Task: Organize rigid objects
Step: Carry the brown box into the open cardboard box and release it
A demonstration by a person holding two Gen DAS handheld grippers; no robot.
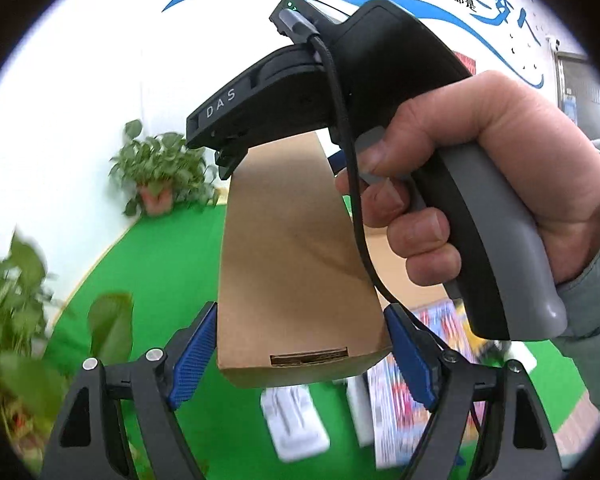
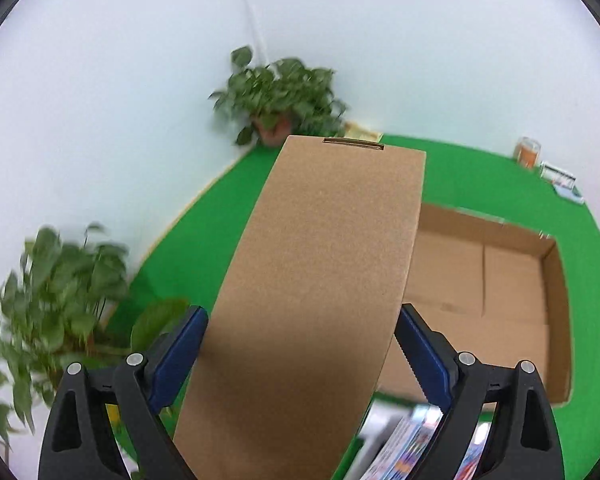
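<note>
A long flat brown cardboard box point(image 1: 296, 264) is held in the air between both grippers. My left gripper point(image 1: 300, 344) is shut on its near end, blue pads against both sides. My right gripper point(image 2: 300, 356) is shut on the other end of the same box point(image 2: 316, 272); in the left wrist view it shows from outside, black with a grey handle point(image 1: 320, 112), held by a hand point(image 1: 472, 184). An open shallow cardboard tray point(image 2: 556, 280) lies on the green table point(image 2: 480, 176) to the right below the box.
Potted plants stand at the table's far corner point(image 2: 278, 100) and left edge point(image 2: 56, 292). A white plastic package point(image 1: 296, 424) and colourful printed items point(image 1: 400, 392) lie below the box. A jar point(image 2: 528, 152) and small boxes point(image 2: 564, 184) sit at the far right. White wall behind.
</note>
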